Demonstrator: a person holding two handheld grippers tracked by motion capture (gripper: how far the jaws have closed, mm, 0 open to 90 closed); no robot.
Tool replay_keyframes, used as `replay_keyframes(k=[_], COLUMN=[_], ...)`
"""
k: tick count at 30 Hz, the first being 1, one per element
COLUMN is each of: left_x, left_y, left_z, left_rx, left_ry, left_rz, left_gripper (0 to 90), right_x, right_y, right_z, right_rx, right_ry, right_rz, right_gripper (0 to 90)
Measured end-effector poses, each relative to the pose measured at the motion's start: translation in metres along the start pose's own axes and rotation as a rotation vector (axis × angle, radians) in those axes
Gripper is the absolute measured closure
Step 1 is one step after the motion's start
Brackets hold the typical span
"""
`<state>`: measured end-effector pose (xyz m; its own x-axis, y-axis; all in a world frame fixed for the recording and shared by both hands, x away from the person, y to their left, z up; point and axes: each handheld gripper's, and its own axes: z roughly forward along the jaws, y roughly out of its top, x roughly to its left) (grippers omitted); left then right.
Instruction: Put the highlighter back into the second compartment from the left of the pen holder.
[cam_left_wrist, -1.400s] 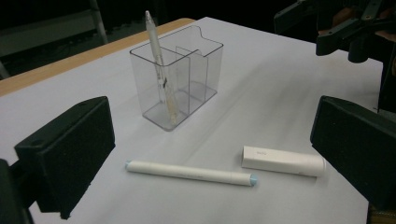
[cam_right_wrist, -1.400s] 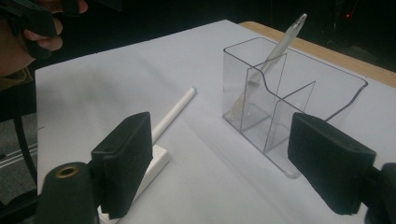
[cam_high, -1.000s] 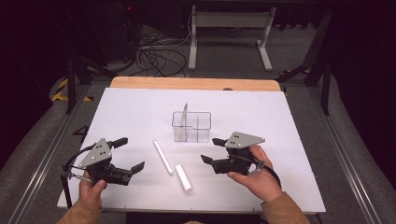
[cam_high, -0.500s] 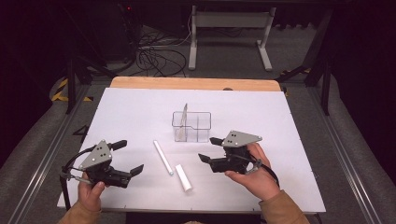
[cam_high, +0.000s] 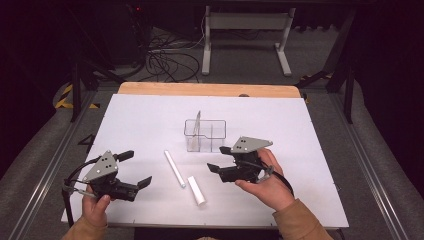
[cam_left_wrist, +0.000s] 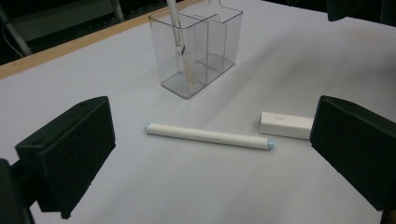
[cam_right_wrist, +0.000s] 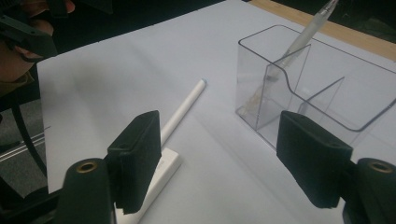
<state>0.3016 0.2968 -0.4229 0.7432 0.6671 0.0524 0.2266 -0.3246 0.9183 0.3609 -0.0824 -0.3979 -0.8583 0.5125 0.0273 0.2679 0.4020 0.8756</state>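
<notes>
A long white pen (cam_high: 174, 168) (cam_left_wrist: 208, 136) (cam_right_wrist: 183, 110) lies flat on the white table top, with a short white block (cam_high: 196, 190) (cam_left_wrist: 286, 125) (cam_right_wrist: 156, 179) just right of it. Behind them stands a clear divided holder (cam_high: 205, 135) (cam_left_wrist: 201, 46) (cam_right_wrist: 322, 88) with a clear pen (cam_high: 198, 122) (cam_left_wrist: 180, 42) (cam_right_wrist: 299, 42) leaning in its left compartment. My left gripper (cam_high: 136, 168) (cam_left_wrist: 212, 154) rests open left of the white pen, its jaws pointing at it. My right gripper (cam_high: 218, 159) (cam_right_wrist: 224, 158) hovers open right of the pen, in front of the holder, with nothing between its jaws.
The white table top (cam_high: 300, 150) ends in a wooden strip (cam_high: 210, 90) at the far edge. Beyond it are cables (cam_high: 165, 62) and a metal stand (cam_high: 245, 25) on the floor. Metal rails (cam_high: 45, 165) run along both table sides.
The right gripper has edged slightly left toward the white pen and block. The left gripper has stayed in place.
</notes>
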Motion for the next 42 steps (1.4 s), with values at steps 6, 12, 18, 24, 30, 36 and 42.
replay_keyframes(k=[6,12,18,24,30,36,42], left_x=[0.001,0.003,0.002,0.002,0.002,0.002,0.002], left_y=[0.000,-0.001,-0.001,-0.001,-0.001,-0.001,-0.001], left_z=[-0.001,-0.002,-0.003,-0.003,-0.003,-0.003,-0.003], left_rx=[-0.002,-0.005,-0.004,-0.003,-0.002,-0.003,-0.003], left_ry=[0.000,0.001,0.004,0.003,0.002,0.002,0.005], left_rz=[-0.003,-0.006,-0.001,-0.001,-0.001,-0.001,0.000], left_gripper=[0.8,0.9,1.0,1.0,1.2,1.3,1.4], right_x=[0.003,0.005,0.007,0.010,0.012,0.012,0.011], right_y=[0.006,0.011,0.016,0.021,0.022,0.023,0.026], right_z=[0.010,0.020,0.028,0.034,0.038,0.040,0.044], right_rx=[0.024,0.043,0.057,0.060,0.065,0.078,0.093], right_ry=[0.021,0.031,0.041,0.051,0.058,0.063,0.075], right_rz=[0.000,-0.004,-0.013,-0.018,-0.019,0.008,0.075], right_gripper=[32.6,32.9,32.9,32.8,33.4,35.3,39.2])
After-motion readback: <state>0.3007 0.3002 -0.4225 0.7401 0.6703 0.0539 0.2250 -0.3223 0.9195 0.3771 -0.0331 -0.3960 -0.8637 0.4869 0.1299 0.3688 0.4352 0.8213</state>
